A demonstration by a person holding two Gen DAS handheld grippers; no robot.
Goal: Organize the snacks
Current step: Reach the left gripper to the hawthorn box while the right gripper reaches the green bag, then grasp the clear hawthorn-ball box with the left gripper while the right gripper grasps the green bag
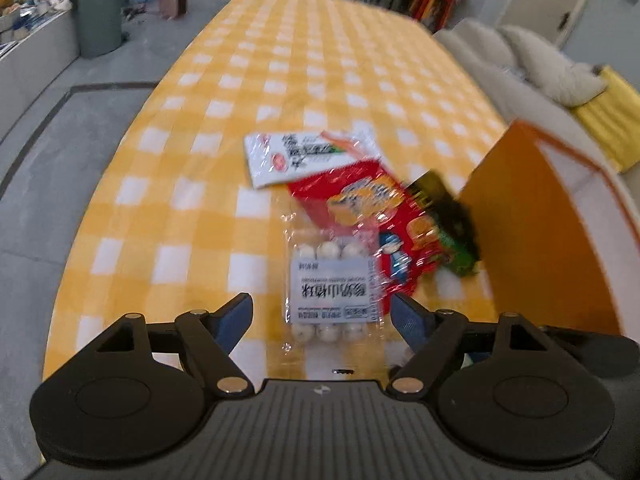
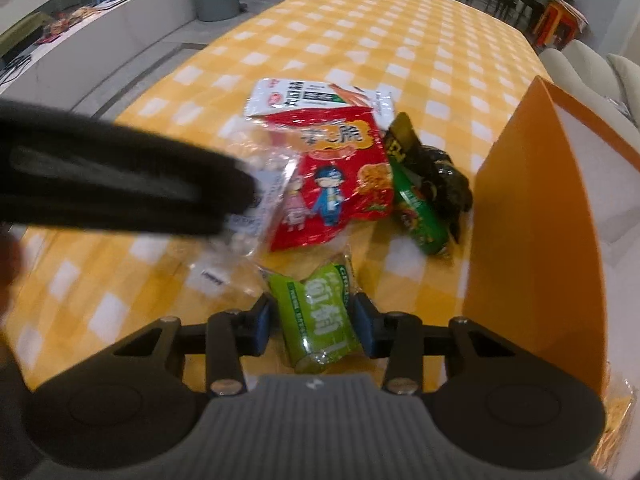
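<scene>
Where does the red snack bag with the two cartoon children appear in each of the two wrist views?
Left wrist view: the red snack bag lies right of centre, just beyond the clear pack of white balls.
Right wrist view: the red snack bag lies at centre, above the green packet held in the right claw.
Shared landmark: the orange box stands to its right.

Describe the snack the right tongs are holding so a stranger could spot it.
On the yellow checked tablecloth, left of the tall orange box, lies a pile of packets. Nearest the camera, the right tongs grip a small green packet: light green with white lettering, unlike the darker green one.
</scene>
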